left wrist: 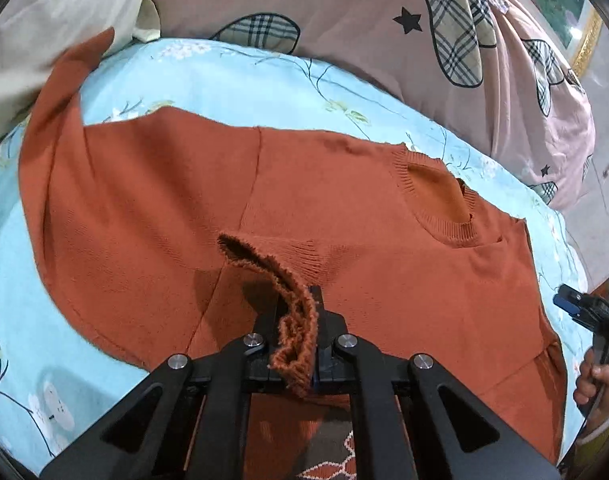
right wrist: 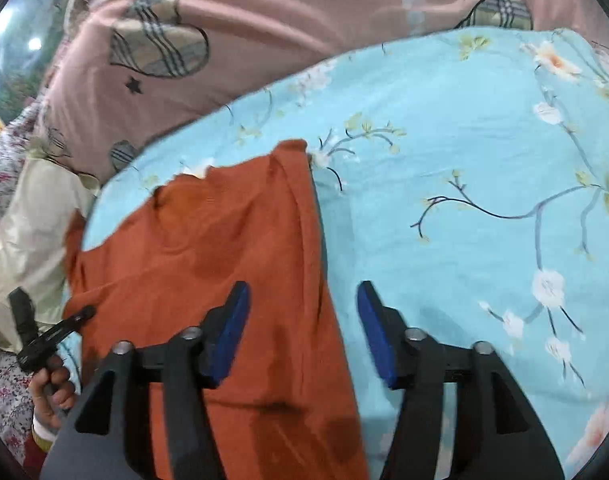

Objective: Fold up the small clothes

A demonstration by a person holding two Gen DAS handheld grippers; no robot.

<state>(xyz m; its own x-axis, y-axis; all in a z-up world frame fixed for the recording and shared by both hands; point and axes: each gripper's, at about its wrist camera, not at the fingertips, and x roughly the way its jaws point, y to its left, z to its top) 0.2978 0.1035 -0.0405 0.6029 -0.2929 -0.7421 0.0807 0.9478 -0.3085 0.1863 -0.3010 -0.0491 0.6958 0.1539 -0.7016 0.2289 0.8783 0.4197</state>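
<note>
i see soft, even indoor light, faint shadows on the sweater point(left wrist: 344, 208), heavy fisheye bending with dark corners, right view motion-blurred.

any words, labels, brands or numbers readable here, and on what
None: no readable text in either view.
The orange sweater shows no label or print.
The blue floral sheet and pink quilt carry only flowers, stars and plaid hearts.

A sweater point(left wrist: 344, 208) is lying flat on a bedsheet point(left wrist: 224, 76), a quilt point(left wrist: 364, 12) is sitting behind it, and a pillow point(left wrist: 44, 20) is resting at its left.
</note>
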